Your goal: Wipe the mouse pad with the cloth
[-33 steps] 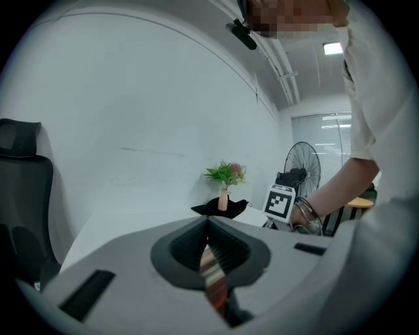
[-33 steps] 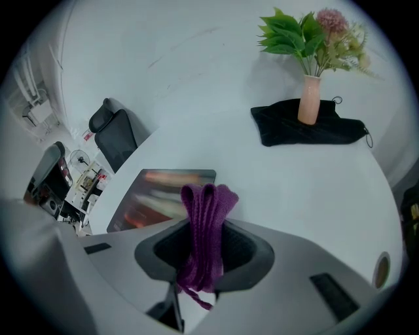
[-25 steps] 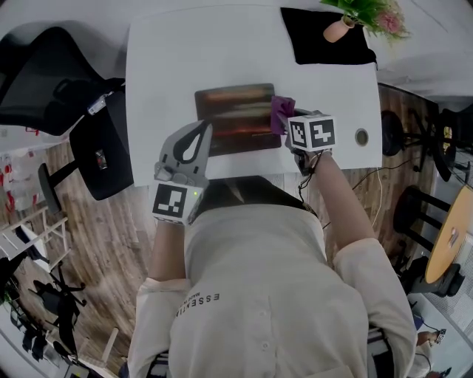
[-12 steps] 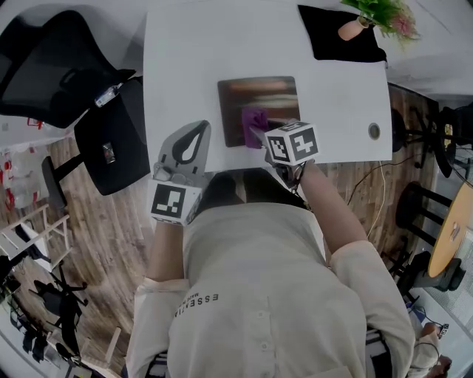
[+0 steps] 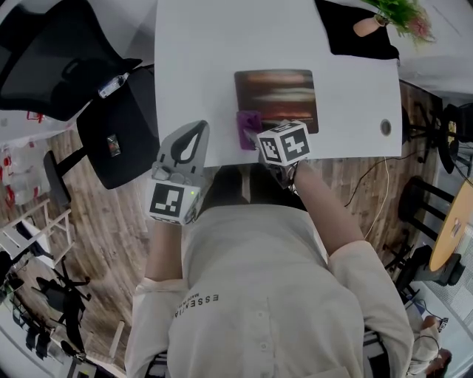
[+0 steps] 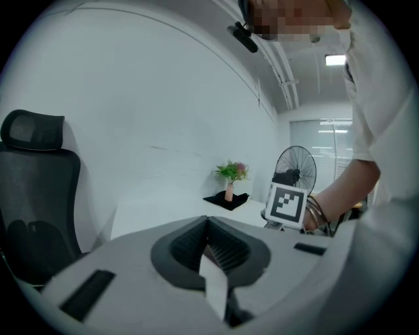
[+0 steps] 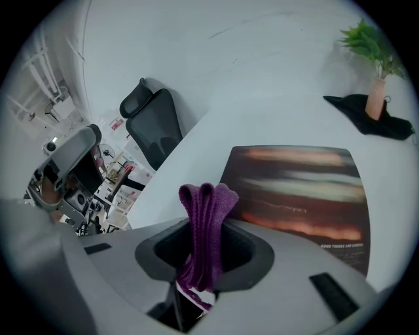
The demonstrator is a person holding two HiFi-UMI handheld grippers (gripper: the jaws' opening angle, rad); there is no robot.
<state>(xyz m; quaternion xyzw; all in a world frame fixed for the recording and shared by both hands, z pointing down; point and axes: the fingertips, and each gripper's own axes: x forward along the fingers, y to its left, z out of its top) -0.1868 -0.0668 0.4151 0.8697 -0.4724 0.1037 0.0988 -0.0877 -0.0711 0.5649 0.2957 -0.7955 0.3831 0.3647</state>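
The mouse pad (image 5: 276, 100) is a dark rectangle with orange and pale streaks, lying on the white table (image 5: 199, 59); it fills the right of the right gripper view (image 7: 298, 193). My right gripper (image 5: 255, 136) is shut on a folded purple cloth (image 5: 248, 127), which stands bunched between its jaws (image 7: 204, 232). The cloth sits over the bare table just off the pad's near left corner. My left gripper (image 5: 185, 151) is held at the table's near edge, left of the pad, jaws together with nothing in them (image 6: 211, 255).
A black cloth (image 5: 355, 37) with a small vase of flowers (image 5: 395, 16) sits at the table's far right corner. A cable hole (image 5: 385, 127) is near the right edge. A black office chair (image 5: 81, 88) stands left of the table.
My right gripper has swept the purple cloth leftward across the pad, from its right edge to just past its near left corner. The left gripper has hardly moved.
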